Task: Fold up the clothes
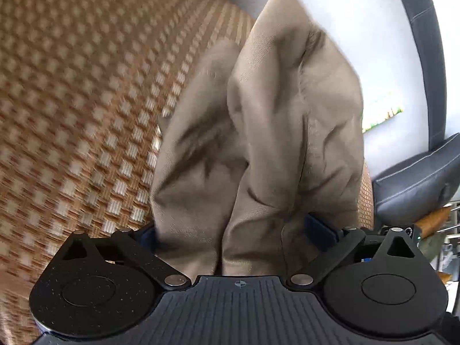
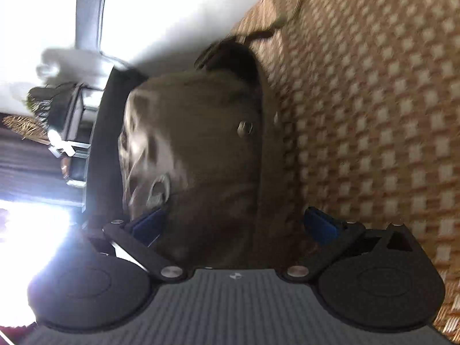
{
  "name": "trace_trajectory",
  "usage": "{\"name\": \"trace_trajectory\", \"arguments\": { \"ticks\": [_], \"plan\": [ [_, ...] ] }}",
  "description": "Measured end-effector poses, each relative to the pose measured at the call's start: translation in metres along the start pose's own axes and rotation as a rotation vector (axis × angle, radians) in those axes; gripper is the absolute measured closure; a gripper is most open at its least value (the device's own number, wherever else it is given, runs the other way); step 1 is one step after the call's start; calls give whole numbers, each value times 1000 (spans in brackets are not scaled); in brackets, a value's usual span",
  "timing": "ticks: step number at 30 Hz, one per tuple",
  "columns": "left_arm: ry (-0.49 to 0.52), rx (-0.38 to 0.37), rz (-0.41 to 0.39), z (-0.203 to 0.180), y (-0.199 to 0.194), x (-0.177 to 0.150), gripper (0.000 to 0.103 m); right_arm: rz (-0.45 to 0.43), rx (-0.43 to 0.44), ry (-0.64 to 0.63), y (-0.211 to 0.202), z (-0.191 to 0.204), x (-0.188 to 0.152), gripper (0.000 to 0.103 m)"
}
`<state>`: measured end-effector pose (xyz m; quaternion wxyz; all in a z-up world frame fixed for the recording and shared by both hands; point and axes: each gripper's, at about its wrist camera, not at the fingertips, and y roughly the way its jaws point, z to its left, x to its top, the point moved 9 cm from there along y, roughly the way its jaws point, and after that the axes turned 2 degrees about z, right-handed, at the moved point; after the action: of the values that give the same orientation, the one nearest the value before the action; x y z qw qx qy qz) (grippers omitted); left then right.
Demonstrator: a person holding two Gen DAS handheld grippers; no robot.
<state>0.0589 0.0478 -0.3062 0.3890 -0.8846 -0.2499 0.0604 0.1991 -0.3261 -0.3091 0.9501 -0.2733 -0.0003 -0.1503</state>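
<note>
Bunching up between my left gripper's [image 1: 230, 230] blue fingers [image 1: 319, 230] is a thick wad of beige cloth, so I take those jaws as clamped on the khaki garment [image 1: 258, 143]; the fingers stand fairly far apart with the fabric filling the gap. From that grip the garment rises away from me in deep vertical folds to a rounded peak, its twill weave sharp close in and blurred higher up.

My right gripper [image 2: 233, 227] has the same garment [image 2: 201, 149] packed between its blue fingers [image 2: 149, 224], jaws likewise held apart by the bundle they pinch. Just past the fingertips I see a metal button [image 2: 245, 128] on the cloth and a round metal ring or snap [image 2: 157, 191] nearer my left finger; this view is darker and smeared.

Behind the garment on both sides stretches a woven mat [image 1: 86, 100] of brown and cream checks, covering the surface below. Farther off, the left view shows a dark grey leather cushion [image 1: 417, 189] at the mat's edge, and a pale wall [image 1: 359, 28] beyond it. The right view's far side is blown out by bright light.
</note>
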Motion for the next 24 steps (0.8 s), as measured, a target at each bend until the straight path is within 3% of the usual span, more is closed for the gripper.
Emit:
{"name": "trace_trajectory", "arguments": {
  "ticks": [3, 7, 12, 17, 19, 21, 24],
  "plan": [
    [6, -45, 4, -16, 15, -2, 0, -2, 33, -2, 7, 0, -2, 0],
    [28, -41, 9, -32, 32, 6, 0, -33, 62, 28, 32, 9, 9, 0],
    [76, -45, 11, -39, 37, 2, 1, -69, 58, 51, 33, 12, 7, 0],
    [104, 37, 7, -55, 55, 5, 3, -48, 4, 30, 40, 15, 6, 0],
    [148, 100, -9, -66, 54, 2, 17, -47, -29, 34, 37, 15, 7, 14],
    [171, 116, -21, -78, 51, -2, 26, -55, -35, 37, 25, 19, 4, 34],
    [234, 147, 17, -116, 55, -23, 32, -75, -32, 36, 3, 26, -6, 41]
  ]
}}
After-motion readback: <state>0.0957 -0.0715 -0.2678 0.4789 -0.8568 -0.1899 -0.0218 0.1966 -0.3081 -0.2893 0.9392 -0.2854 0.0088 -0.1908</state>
